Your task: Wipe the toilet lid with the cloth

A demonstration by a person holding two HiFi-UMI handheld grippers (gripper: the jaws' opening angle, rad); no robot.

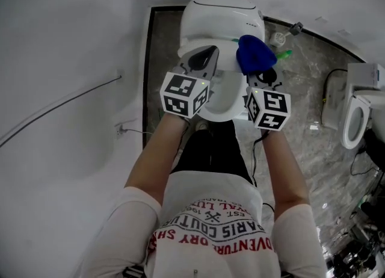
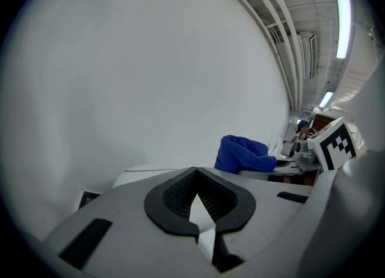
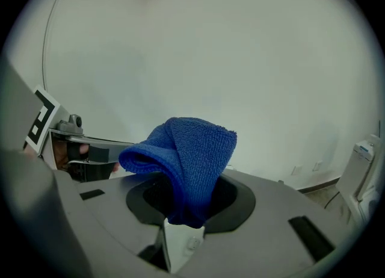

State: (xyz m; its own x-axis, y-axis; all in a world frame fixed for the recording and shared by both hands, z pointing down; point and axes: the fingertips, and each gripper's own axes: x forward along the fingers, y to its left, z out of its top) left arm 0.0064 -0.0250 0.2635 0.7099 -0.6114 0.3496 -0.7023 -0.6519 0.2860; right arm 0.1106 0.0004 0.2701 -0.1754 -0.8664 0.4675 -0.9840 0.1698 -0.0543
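The white toilet stands below me against the wall, its lid at the top of the head view. My right gripper is shut on a bunched blue cloth, which hangs over the toilet's right side. In the right gripper view the cloth rises folded out of the jaws of the right gripper. My left gripper hovers over the left part of the toilet, shut and holding nothing. In the left gripper view the left gripper points at the wall, with the cloth to its right.
A second toilet stands at the far right on the marble floor. A green-handled item lies beside the near toilet. The white wall with a thin cable runs along the left. The person's legs are close to the bowl.
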